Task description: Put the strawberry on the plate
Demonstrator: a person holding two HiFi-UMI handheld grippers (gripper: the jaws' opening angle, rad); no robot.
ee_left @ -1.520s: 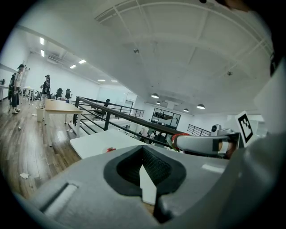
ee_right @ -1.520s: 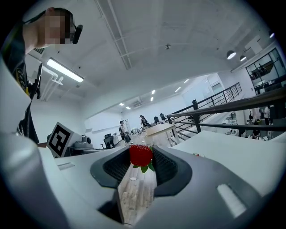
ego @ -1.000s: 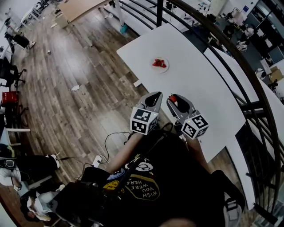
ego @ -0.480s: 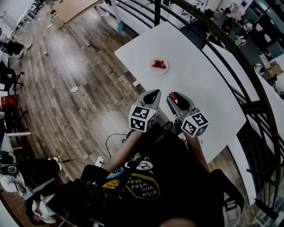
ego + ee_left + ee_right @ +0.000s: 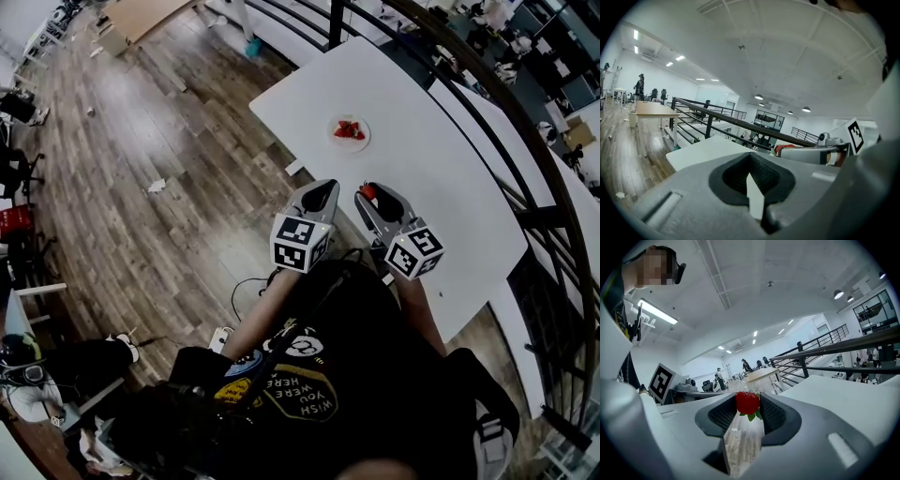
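Observation:
A small white plate (image 5: 362,144) with red strawberries (image 5: 349,129) on it sits on the white table (image 5: 441,187), toward its far left. My right gripper (image 5: 372,194) hovers over the table's near edge, short of the plate, shut on a red strawberry (image 5: 368,191). In the right gripper view the strawberry (image 5: 747,402) sits pinched at the tips of the right gripper (image 5: 748,407), green leaves pointing down. My left gripper (image 5: 321,194) is beside it on the left, shut and holding nothing. Its jaws (image 5: 751,176) meet in the left gripper view, where the held strawberry (image 5: 784,148) shows at the right.
A dark metal railing (image 5: 487,103) curves round the table's far side, with another white table (image 5: 562,197) beyond it. Wooden floor (image 5: 141,187) lies to the left, with cables (image 5: 246,291) near the person's legs. A wooden desk (image 5: 651,109) stands in the distance.
Both grippers have edged slightly up and forward toward the table, and the camera has shifted. The right gripper still grips the strawberry; the left stays shut.

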